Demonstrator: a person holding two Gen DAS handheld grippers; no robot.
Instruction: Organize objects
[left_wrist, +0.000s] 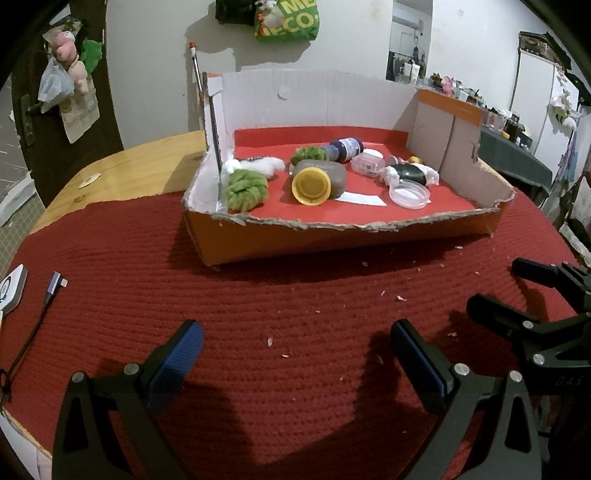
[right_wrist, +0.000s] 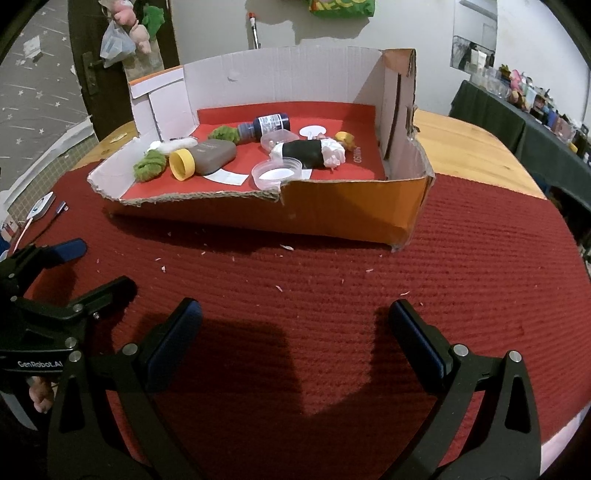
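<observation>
Both the left gripper (left_wrist: 297, 341) and right gripper (right_wrist: 295, 321) hang wide (empty) before the cardboard box (left_wrist: 332, 236); advise approaching its low torn front.

Wooden table (left_wrist: 122, 162), rounded edge, pale top. A red knitted mat (left_wrist: 295, 302) covered most of it; bare wood showed at the far left and, in the right wrist view, far right. A torn cardboard box (left_wrist: 332, 236), orange outside, sat on the mat toward the far side. Small pale scraps (left_wrist: 400, 298) were scattered over the mat in front of the box. At the mat's left edge lay a cable plug (left_wrist: 55, 282) and, beside it, a white flat device (left_wrist: 13, 288).
</observation>
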